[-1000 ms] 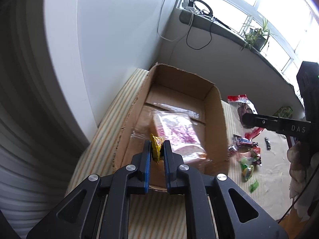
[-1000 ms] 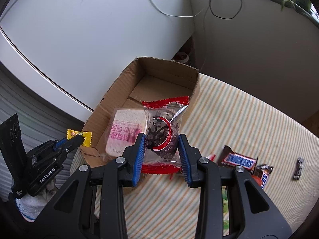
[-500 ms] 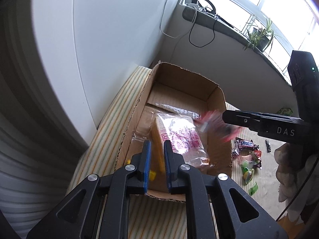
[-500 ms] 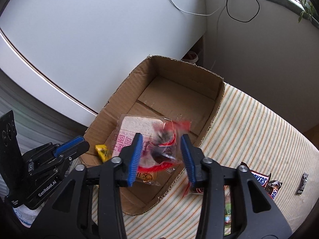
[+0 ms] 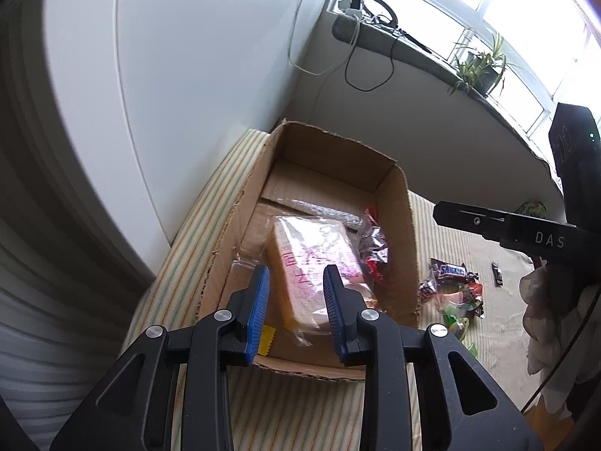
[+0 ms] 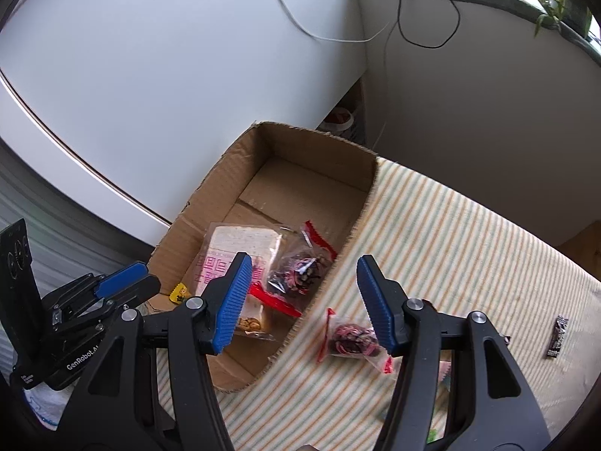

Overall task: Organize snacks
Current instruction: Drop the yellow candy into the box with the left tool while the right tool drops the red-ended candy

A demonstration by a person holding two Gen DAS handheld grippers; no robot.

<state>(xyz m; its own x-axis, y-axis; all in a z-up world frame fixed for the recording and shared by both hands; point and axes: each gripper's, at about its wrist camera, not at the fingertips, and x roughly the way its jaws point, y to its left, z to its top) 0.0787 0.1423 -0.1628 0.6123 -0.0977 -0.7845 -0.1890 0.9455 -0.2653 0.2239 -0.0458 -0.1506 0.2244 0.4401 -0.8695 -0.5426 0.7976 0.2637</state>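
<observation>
the cardboard box (image 6: 300,173) on the striped cloth (image 6: 450,233) is taking the snacks. inside it lie the bread slice in its clear bag (image 6: 240,248), a red-edged packet (image 6: 300,274) leaning against the bread near the box's right wall, and a small yellow candy (image 6: 179,293) in the near left corner, half hidden behind the left gripper (image 5: 295,300). a second red-edged packet (image 6: 351,338) lies outside on the cloth just beside the box, and further out a pile of chocolate bars (image 5: 452,285) and one dark bar (image 6: 557,338) wait.

both pairs of jaws have just been opening. the left gripper's stand a little apart with nothing pinched, above the near end of the box. the right gripper (image 6: 300,300) is spread wider, also empty, straddling the box's right wall.

to me the drop looks done, so the step now is to draw back cleanly: lift each gripper straight up clear of the cardboard rim before swinging toward the loose pile. the packet by the box is the nearest next pick, though it's partly behind the right finger, so i can't tell exactly how it lies.
</observation>
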